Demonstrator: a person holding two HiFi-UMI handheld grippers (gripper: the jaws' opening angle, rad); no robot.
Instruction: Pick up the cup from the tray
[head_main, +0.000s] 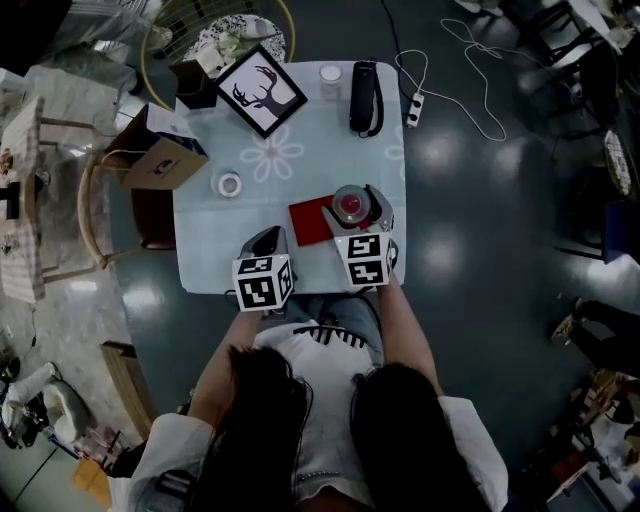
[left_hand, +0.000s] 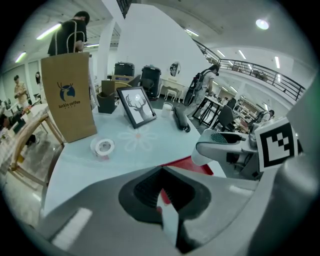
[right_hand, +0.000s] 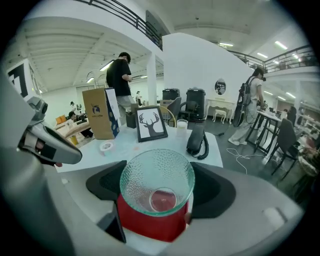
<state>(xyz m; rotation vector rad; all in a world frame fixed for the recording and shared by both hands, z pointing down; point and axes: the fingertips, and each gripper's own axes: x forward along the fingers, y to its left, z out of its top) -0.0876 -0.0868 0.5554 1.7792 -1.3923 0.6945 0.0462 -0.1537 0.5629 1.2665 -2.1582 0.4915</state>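
A clear textured glass cup (head_main: 350, 205) (right_hand: 157, 182) stands upright between the jaws of my right gripper (head_main: 352, 200) (right_hand: 158, 192), which is shut on its sides. Directly beneath it is the red tray (head_main: 308, 220) (right_hand: 149, 226), near the front right of the pale table (head_main: 300, 160); whether the cup touches the tray is unclear. My left gripper (head_main: 267, 240) (left_hand: 162, 196) hovers at the table's front edge, left of the tray, shut with nothing in it. In the left gripper view, the red tray (left_hand: 201, 166) shows beyond the jaws, and the right gripper (left_hand: 220, 146) is at the right.
A framed deer picture (head_main: 260, 90), a black phone handset (head_main: 364, 97) and a small glass (head_main: 330, 78) stand at the table's far side. A tape roll (head_main: 229, 184) lies mid-left. A brown paper bag (head_main: 160, 155) sits at the left edge, and a power strip (head_main: 414, 108) lies on the floor.
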